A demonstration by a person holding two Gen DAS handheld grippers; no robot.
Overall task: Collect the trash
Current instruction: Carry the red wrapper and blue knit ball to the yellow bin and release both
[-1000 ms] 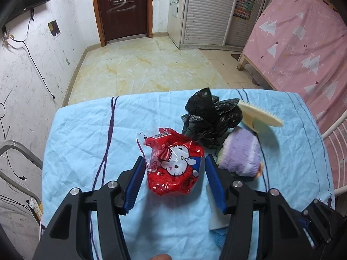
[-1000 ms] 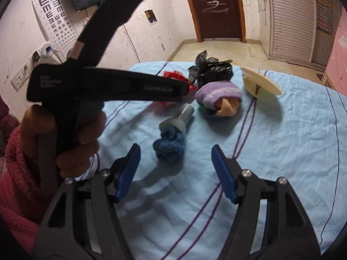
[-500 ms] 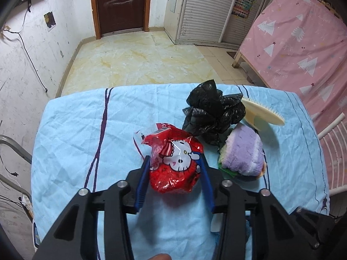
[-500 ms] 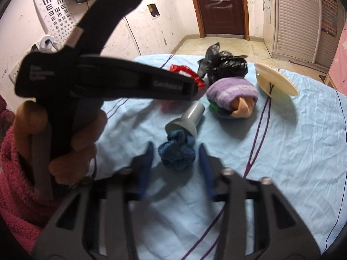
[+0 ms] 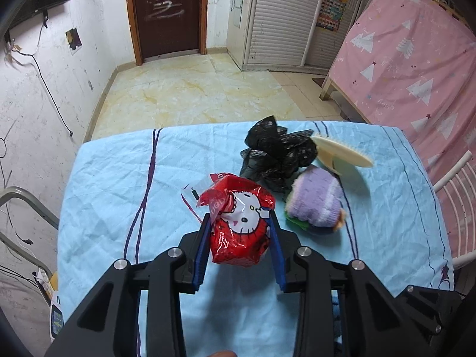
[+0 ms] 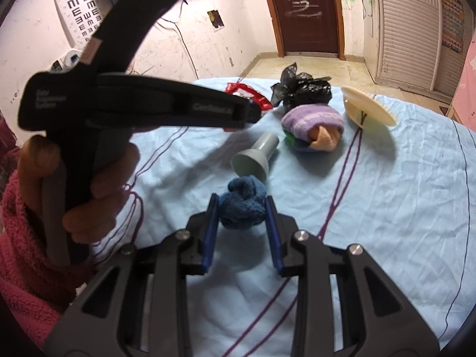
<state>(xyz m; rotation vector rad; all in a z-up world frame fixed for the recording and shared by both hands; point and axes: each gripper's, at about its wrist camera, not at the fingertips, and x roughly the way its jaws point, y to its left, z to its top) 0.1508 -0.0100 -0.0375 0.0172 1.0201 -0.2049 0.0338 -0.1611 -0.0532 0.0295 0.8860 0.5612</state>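
Observation:
A red cartoon-cat snack bag (image 5: 238,238) sits squeezed between the blue pads of my left gripper (image 5: 240,217), whose jaws are closing on it; the foil is crumpled and the pads press its sides. In the right wrist view, my right gripper (image 6: 241,200) is shut on a dark blue cloth ball (image 6: 244,190) near the table's front. The left gripper's black body, held by a hand (image 6: 74,178) in a pink sleeve, fills the left of that view, with the red bag (image 6: 253,95) at its tip. A black plastic bag (image 5: 276,151) lies just behind the red bag.
On the light blue tablecloth (image 5: 119,193) lie a purple rolled cloth (image 5: 315,202), a cream brush (image 5: 342,151) and a grey funnel-shaped piece (image 6: 258,157). A pink-covered bed (image 5: 416,59) stands to the right, a metal frame (image 5: 23,202) to the left.
Both grippers have gone from wide open to closed: the left around the red snack bag, which now looks crumpled and raised, the right around the blue cloth ball.

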